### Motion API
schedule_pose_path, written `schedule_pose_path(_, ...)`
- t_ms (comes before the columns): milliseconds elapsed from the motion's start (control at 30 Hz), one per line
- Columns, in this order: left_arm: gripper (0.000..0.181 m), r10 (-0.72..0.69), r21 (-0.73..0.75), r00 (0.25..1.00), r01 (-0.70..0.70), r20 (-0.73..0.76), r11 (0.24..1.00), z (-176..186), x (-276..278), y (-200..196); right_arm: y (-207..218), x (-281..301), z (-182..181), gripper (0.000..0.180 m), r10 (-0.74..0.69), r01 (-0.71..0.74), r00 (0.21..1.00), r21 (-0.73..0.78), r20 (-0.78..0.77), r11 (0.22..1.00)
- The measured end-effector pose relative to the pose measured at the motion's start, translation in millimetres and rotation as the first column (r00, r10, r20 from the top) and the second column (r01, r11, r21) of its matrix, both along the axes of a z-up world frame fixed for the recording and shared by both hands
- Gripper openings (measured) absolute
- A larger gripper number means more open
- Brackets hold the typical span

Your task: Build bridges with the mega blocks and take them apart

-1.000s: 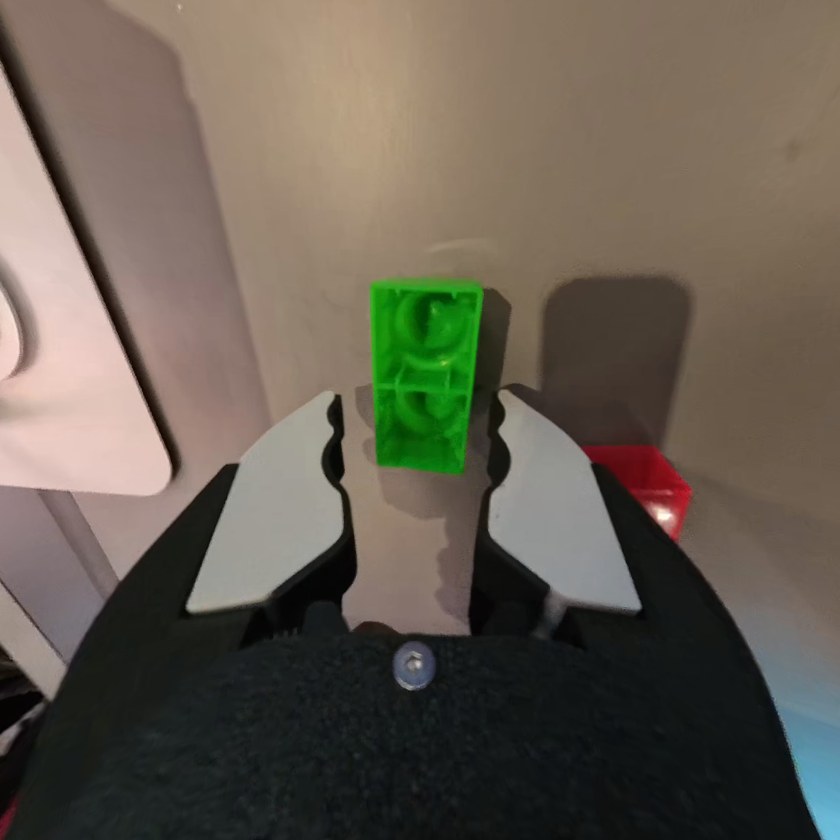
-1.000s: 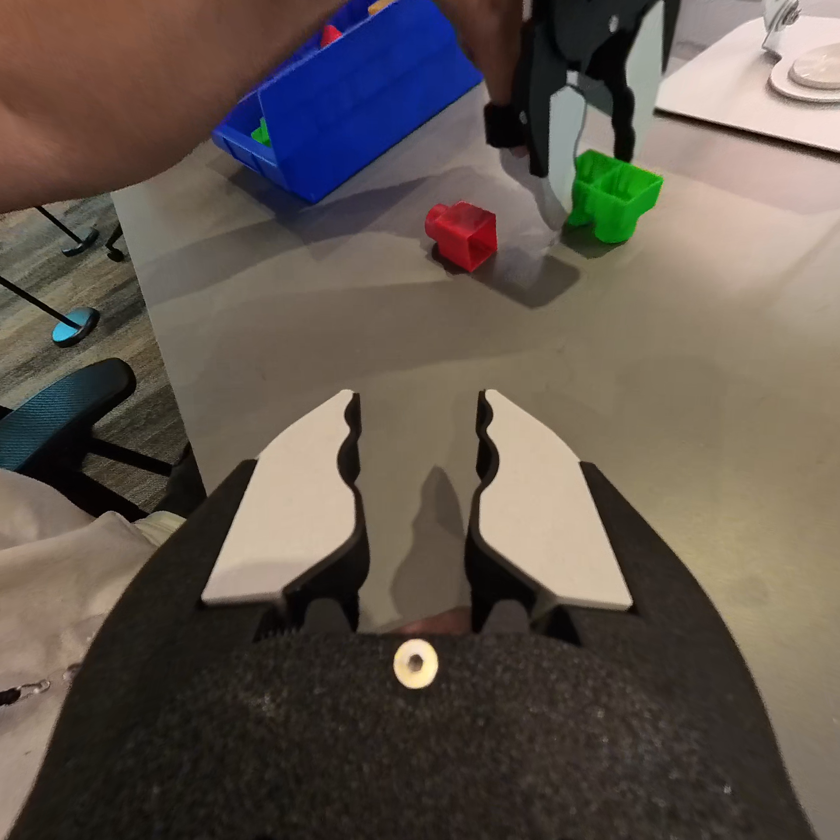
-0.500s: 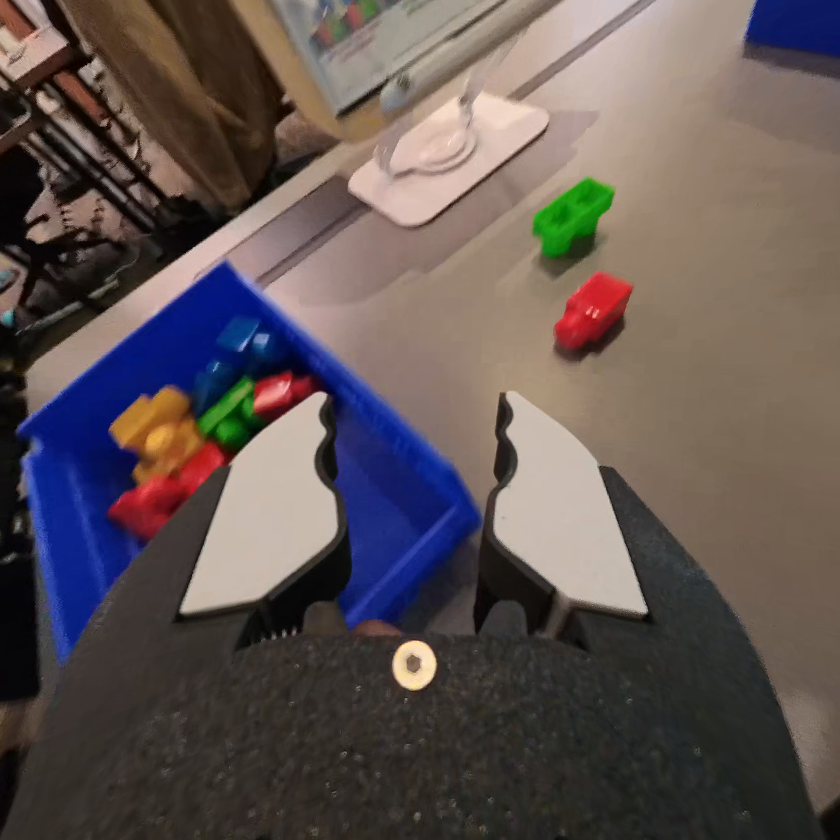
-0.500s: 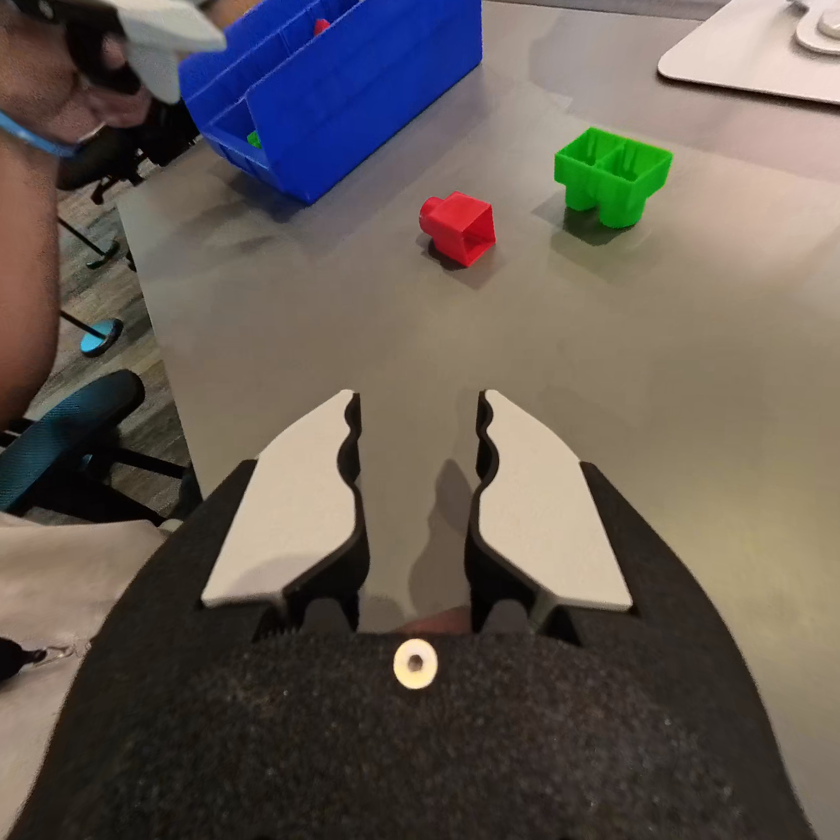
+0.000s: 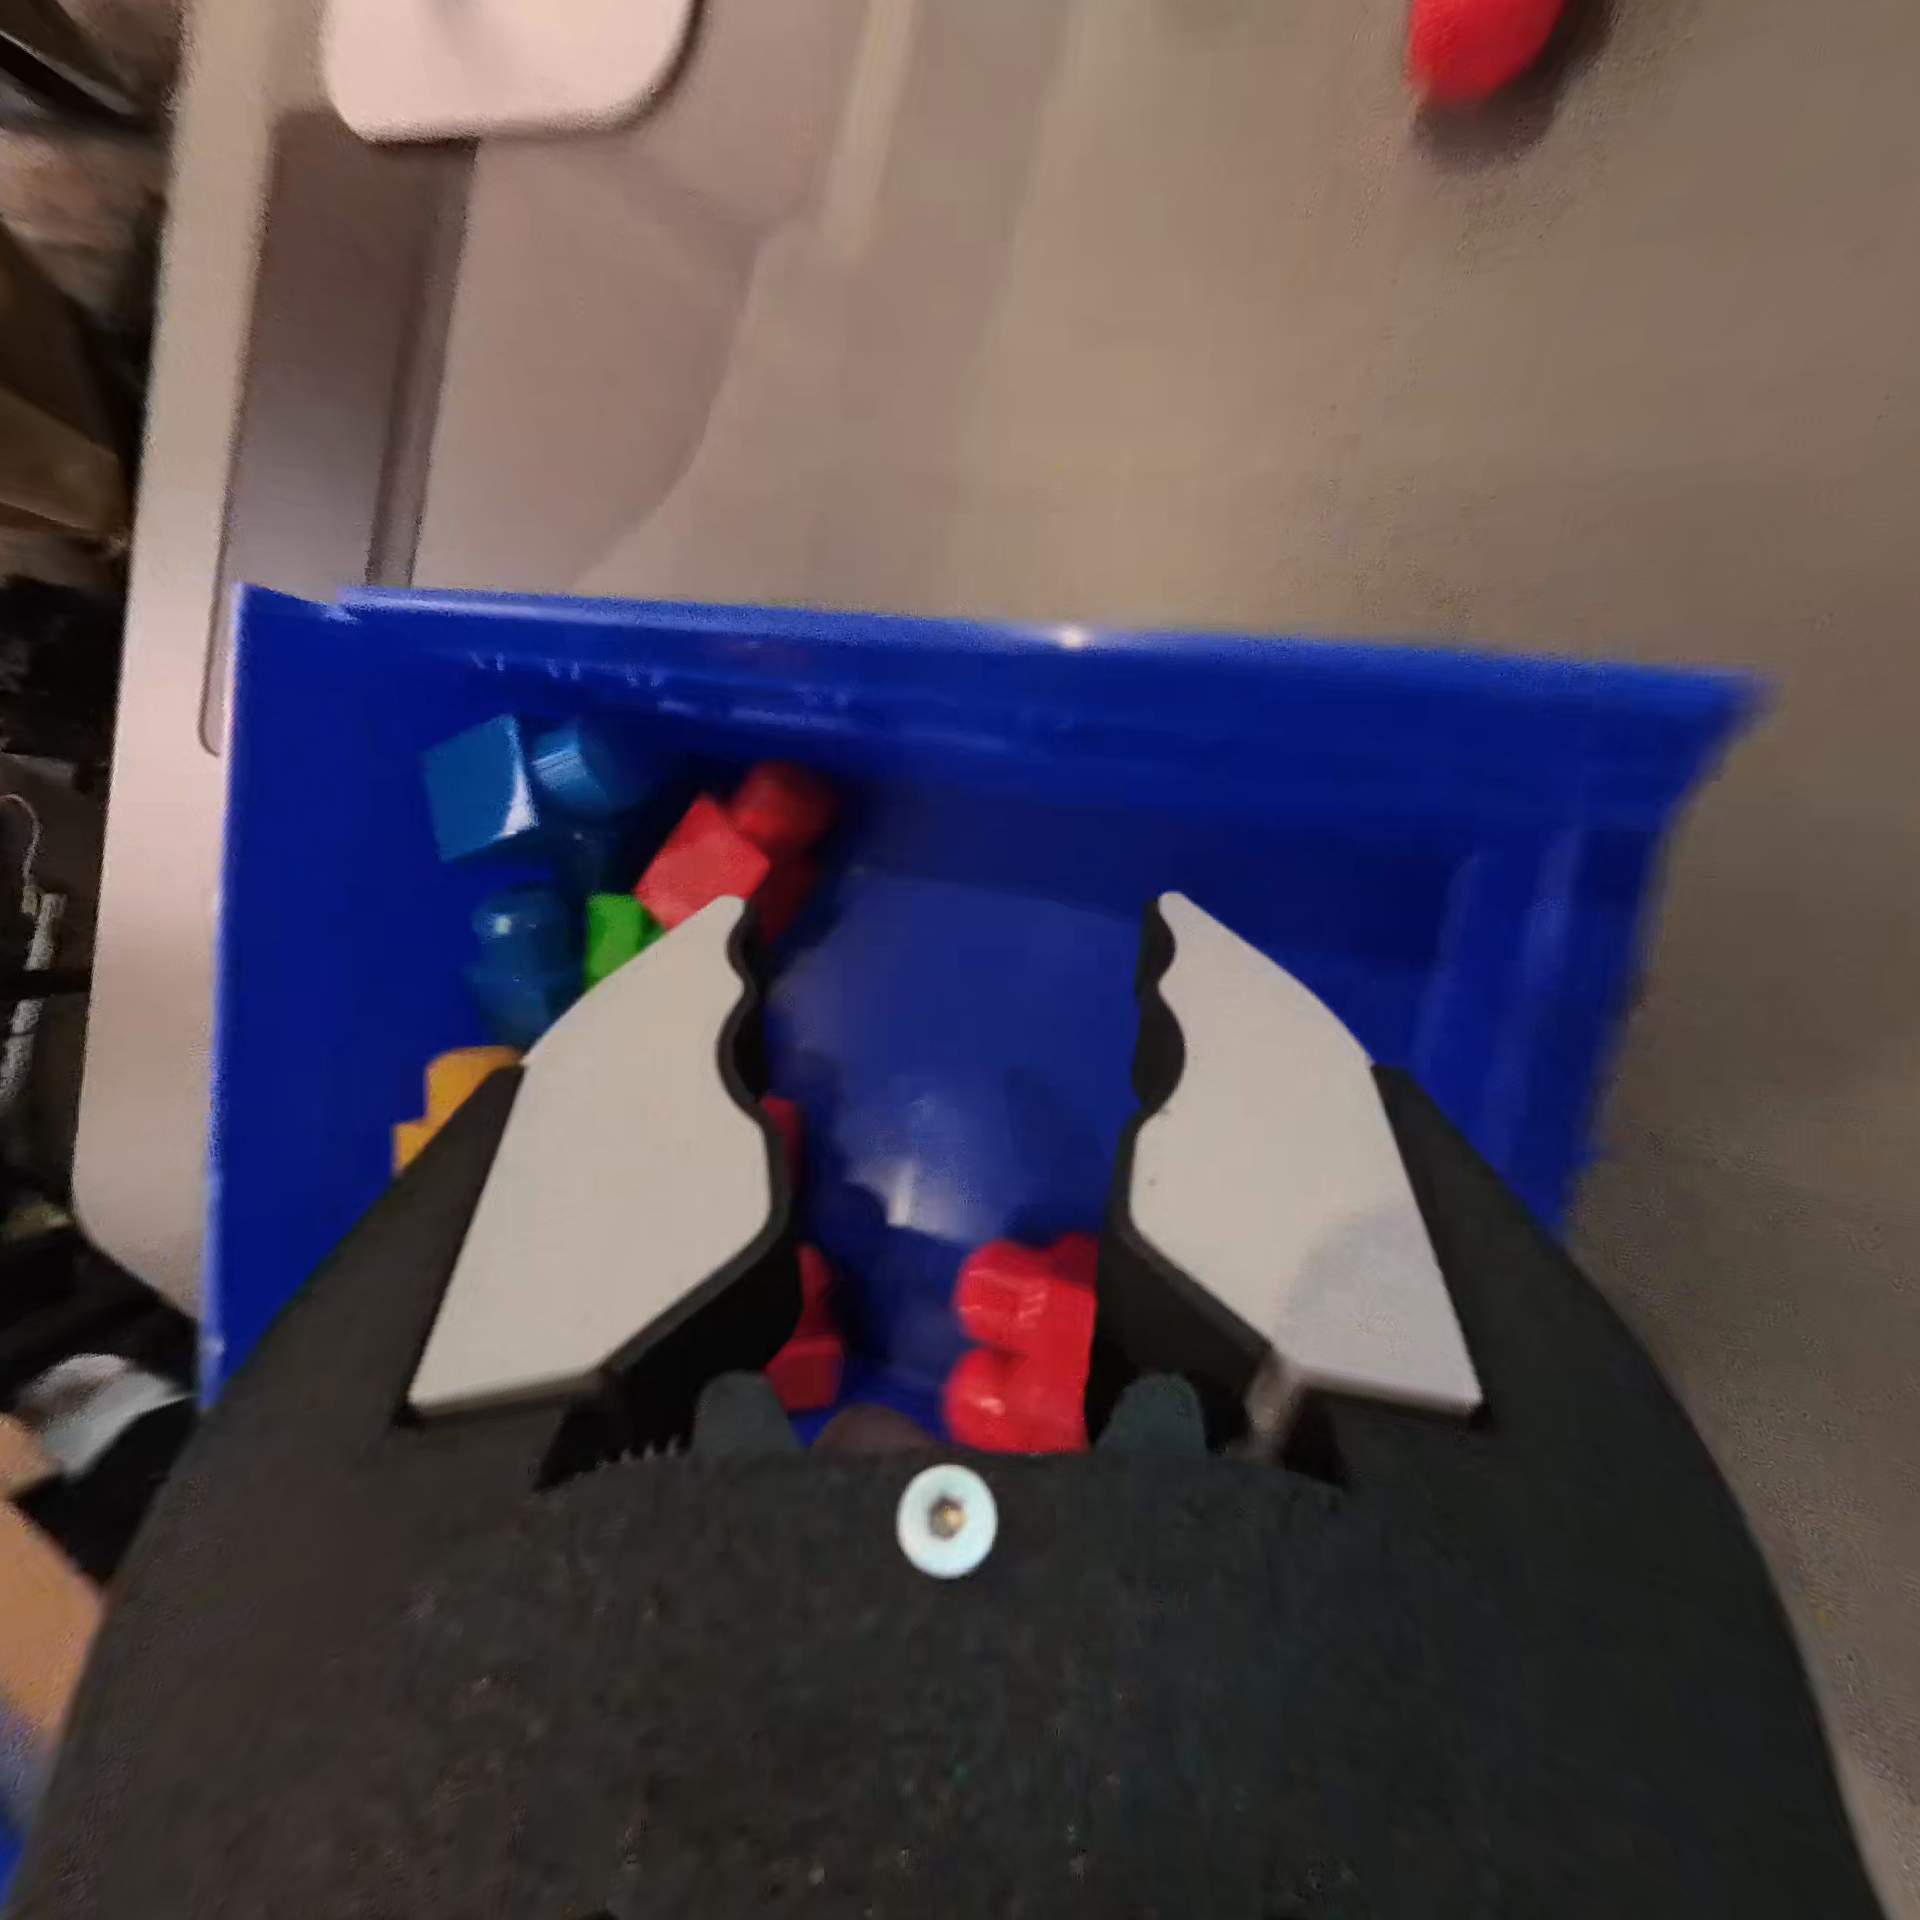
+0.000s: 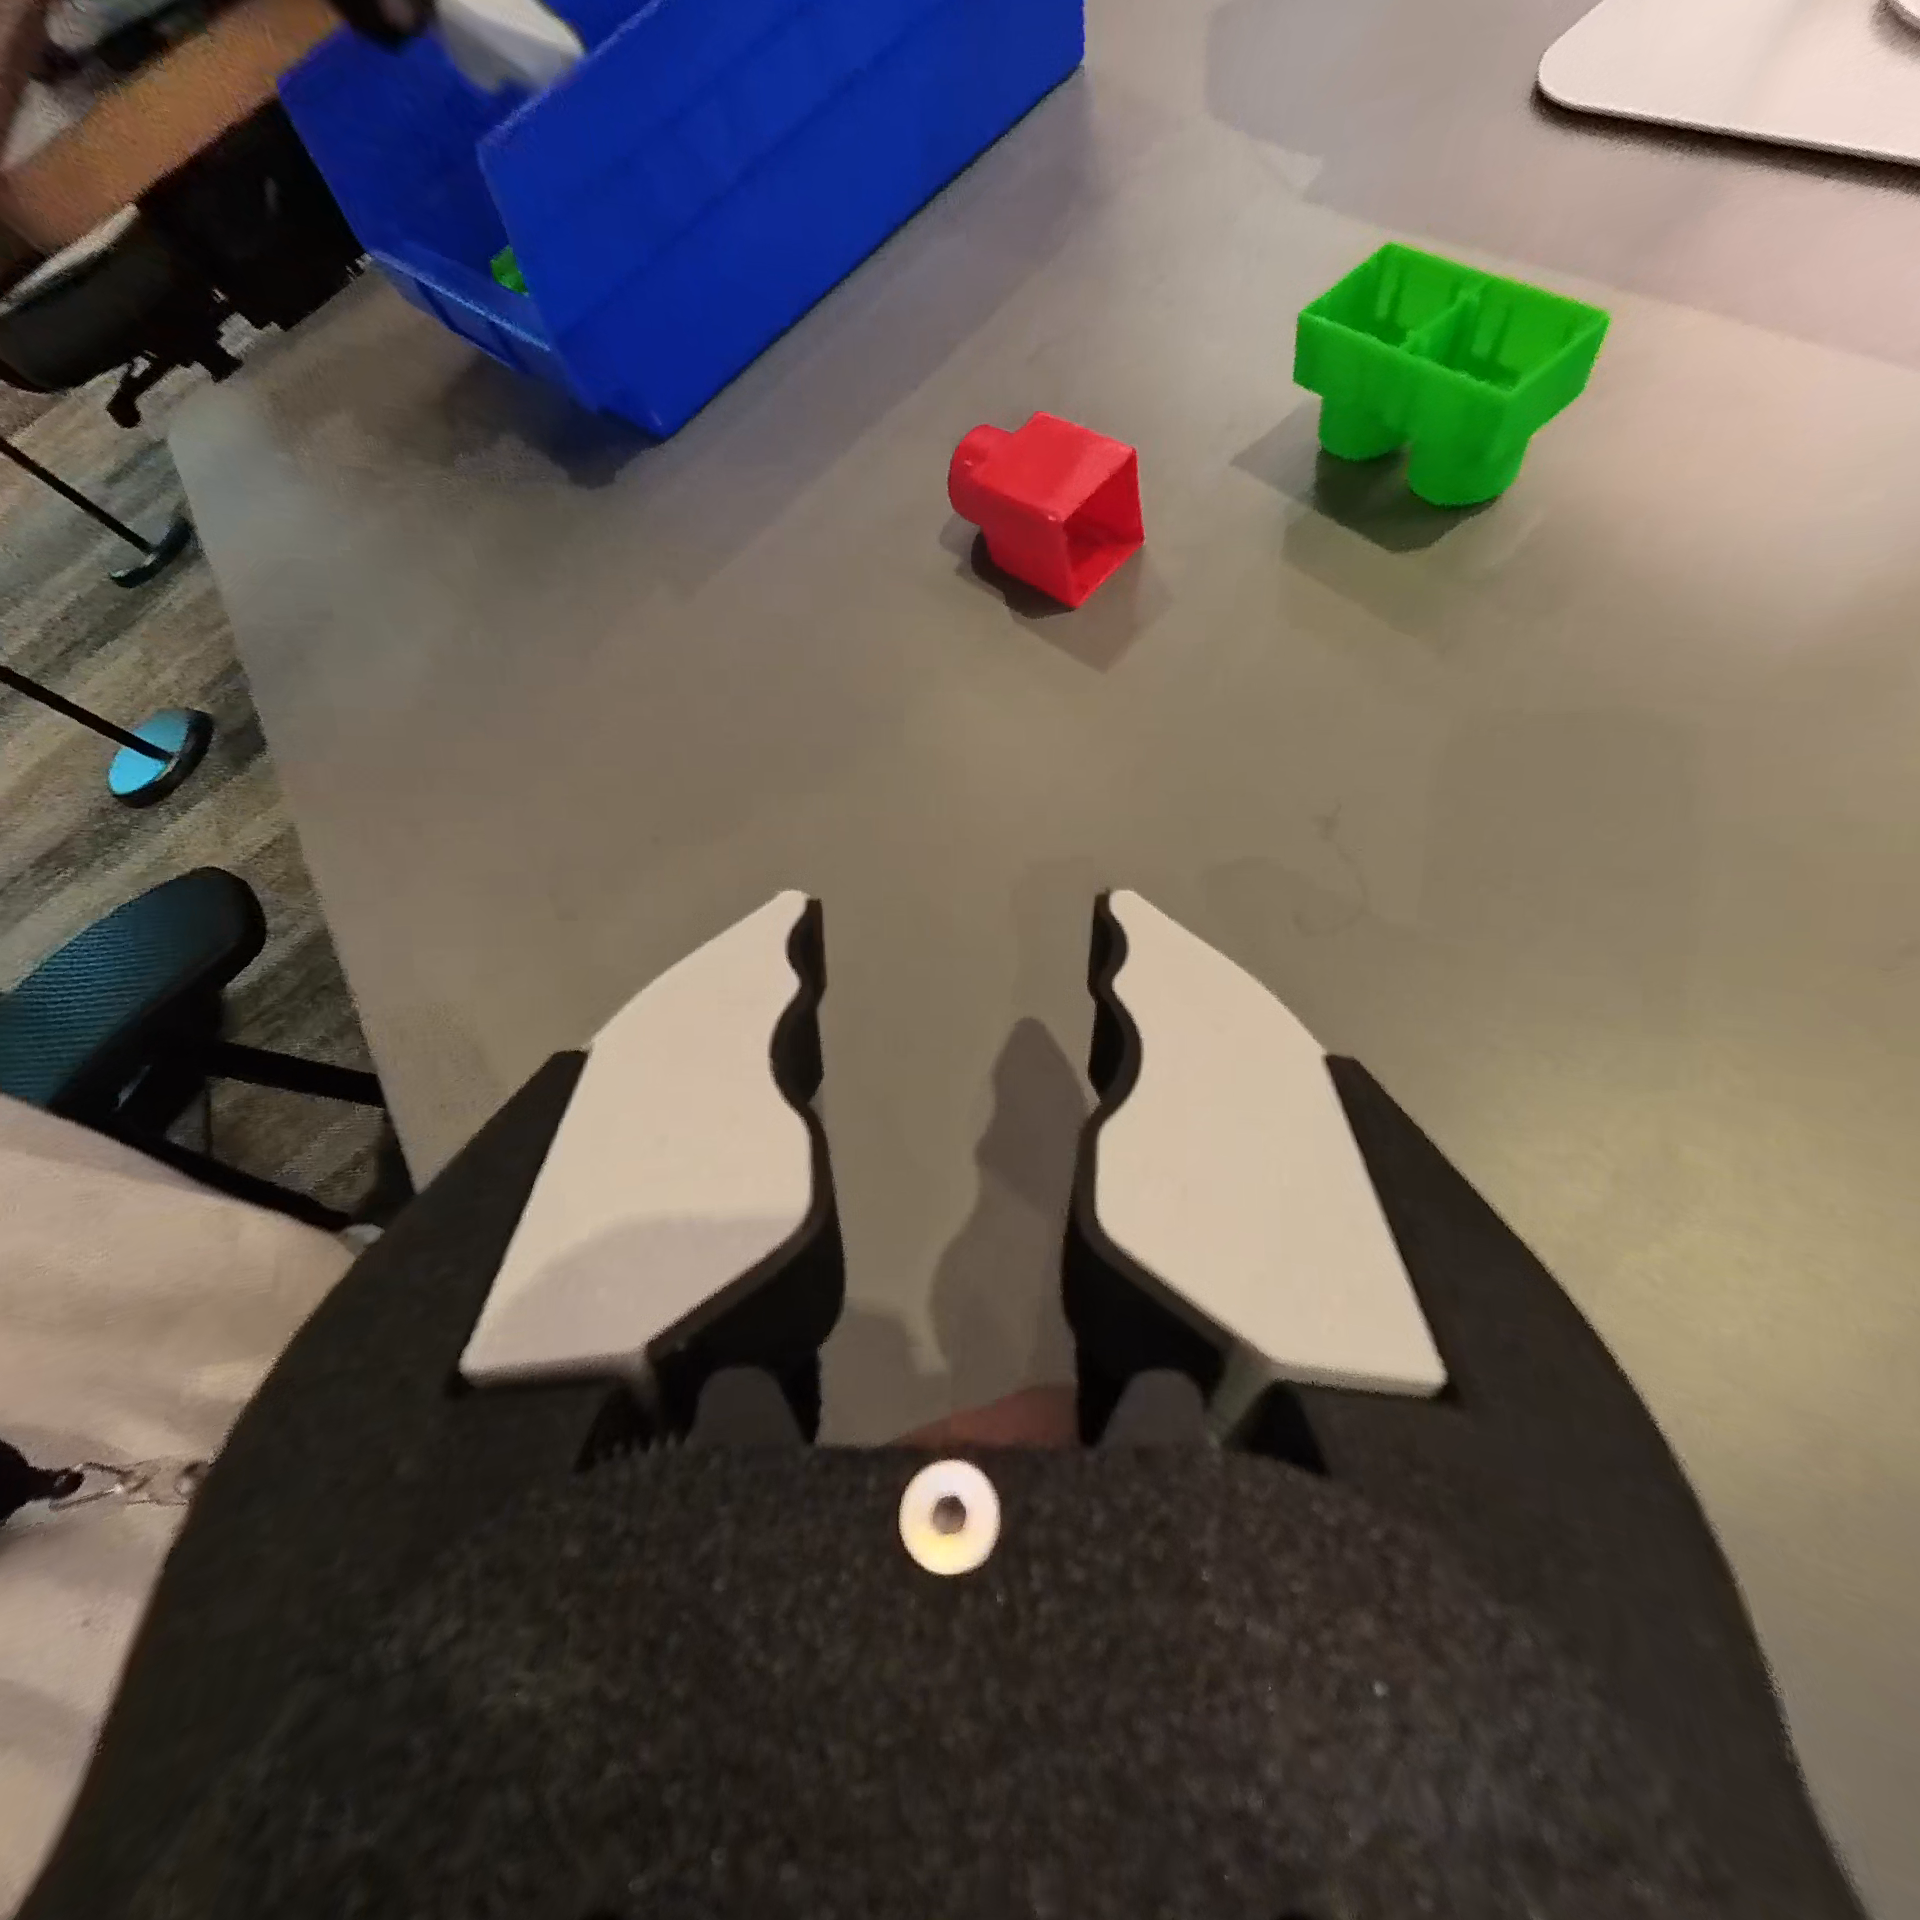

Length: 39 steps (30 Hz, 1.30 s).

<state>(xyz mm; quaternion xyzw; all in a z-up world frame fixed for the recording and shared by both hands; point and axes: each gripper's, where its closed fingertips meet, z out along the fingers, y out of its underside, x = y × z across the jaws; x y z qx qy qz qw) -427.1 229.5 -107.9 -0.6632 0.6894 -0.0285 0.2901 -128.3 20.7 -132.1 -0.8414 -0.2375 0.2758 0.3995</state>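
My left gripper (image 5: 945, 914) is open and empty, held above the blue bin (image 5: 1143, 727). The bin holds several loose blocks: blue (image 5: 478, 784), red (image 5: 717, 862), green (image 5: 615, 935), yellow (image 5: 457, 1091) and a red one (image 5: 1023, 1340) low between the fingers. My right gripper (image 6: 956, 914) is open and empty above the grey table (image 6: 1455, 935). Ahead of it a red one-stud block (image 6: 1049, 509) lies on its side. A green two-stud block (image 6: 1444, 374) stands upside down to its right. The blue bin (image 6: 727, 187) is at the far left, with the left gripper (image 6: 499, 42) over it.
A white stand base sits at the table's far edge (image 6: 1745, 94) and shows blurred in the left wrist view (image 5: 499, 62). The red block shows blurred at the top right there (image 5: 1486, 42). The table's left edge drops to the floor with an office chair (image 6: 114, 997).
My left gripper left the green block on the table, swung away left and now hovers over the blue bin. My right gripper has stayed nearly still and open.
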Motion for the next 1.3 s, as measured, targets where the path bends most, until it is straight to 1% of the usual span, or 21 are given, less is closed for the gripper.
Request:
schedule_pose_path(100,0.065,-0.095,0.021,0.974,0.101,-0.204,0.995,-17.1,-8.9,45.1,5.1,3.9,-2.1,0.049,-0.041,0.041,0.999,0.001,0.030,0.999)
schedule_pose_path(167,0.065,-0.145,-0.024,0.950,0.144,-0.276,0.989,-30.0,-9.9,62.4,8.7,6.3,-3.4,0.049,-0.071,0.071,0.997,0.001,0.040,0.997)
schedule_pose_path(267,0.063,-0.218,-0.062,0.916,0.210,-0.337,0.976,-44.9,-6.5,77.9,12.7,9.1,-4.1,0.049,-0.116,0.116,0.993,-0.003,0.030,0.993)
schedule_pose_path(400,0.059,-0.287,-0.121,0.880,0.261,-0.377,0.958,-54.8,-4.1,83.9,14.8,11.7,-5.2,0.049,-0.157,0.156,0.988,-0.024,-0.013,0.987)
schedule_pose_path(500,0.056,-0.317,-0.164,0.849,0.273,-0.422,0.948,-62.5,-9.8,86.4,15.6,13.5,-8.8,0.049,-0.167,0.165,0.985,-0.052,-0.039,0.985)
schedule_pose_path(633,0.060,-0.336,-0.206,0.824,0.270,-0.456,0.941,-76.8,-13.2,85.7,17.5,16.1,-14.0,0.049,-0.167,0.165,0.986,-0.068,-0.025,0.984)
schedule_pose_path(667,0.053,-0.350,-0.223,0.825,0.277,-0.444,0.935,-78.0,-11.1,81.8,17.9,16.0,-14.3,0.049,-0.166,0.164,0.986,-0.070,-0.026,0.984)
schedule_pose_path(700,0.041,-0.363,-0.237,0.831,0.285,-0.422,0.929,-78.1,-8.1,77.3,18.4,15.6,-14.6,0.049,-0.163,0.161,0.986,-0.072,-0.026,0.984)
schedule_pose_path(733,0.037,-0.375,-0.250,0.827,0.293,-0.419,0.923,-79.2,-8.3,73.3,18.7,15.0,-14.6,0.049,-0.160,0.158,0.987,-0.073,-0.029,0.985)
schedule_pose_path(833,0.036,-0.365,-0.266,0.837,0.274,-0.407,0.924,-79.0,-9.7,64.1,18.8,13.2,-13.4,0.049,-0.151,0.148,0.988,-0.069,-0.035,0.987)
schedule_pose_path(933,0.037,-0.317,-0.232,0.849,0.237,-0.423,0.943,-76.0,-16.2,58.6,18.4,11.4,-10.2,0.048,-0.139,0.136,0.989,-0.065,-0.047,0.989)
schedule_pose_path(967,0.037,-0.294,-0.223,0.863,0.217,-0.412,0.950,-71.6,-18.6,55.9,18.1,10.6,-8.5,0.048,-0.133,0.130,0.990,-0.063,-0.052,0.990)
schedule_pose_path(1033,0.037,-0.225,-0.190,0.914,0.168,-0.337,0.967,-52.5,-19.4,52.0,17.1,9.7,-3.9,0.048,-0.118,0.115,0.991,-0.050,-0.055,0.992)
schedule_pose_path(1133,0.036,-0.069,-0.121,0.985,0.050,-0.161,0.991,-2.7,-15.9,44.6,14.3,10.4,2.9,0.048,-0.092,0.091,0.994,-0.025,-0.052,0.996)
schedule_pose_path(1200,0.037,0.038,-0.054,0.999,-0.040,-0.031,0.998,35.5,-8.6,32.2,11.1,10.1,7.1,0.048,-0.068,0.067,0.996,-0.013,-0.058,0.998)
schedule_pose_path(1267,0.037,0.098,-0.065,0.989,-0.091,0.113,0.994,67.3,8.0,0.4,7.0,9.9,10.6,0.048,-0.040,0.040,0.998,0.003,-0.058,0.999)
schedule_pose_path(1300,0.037,0.123,-0.060,0.980,-0.115,0.158,0.992,78.2,16.4,-16.2,4.5,10.0,11.7,0.048,-0.025,0.025,0.998,0.008,-0.055,1.000)
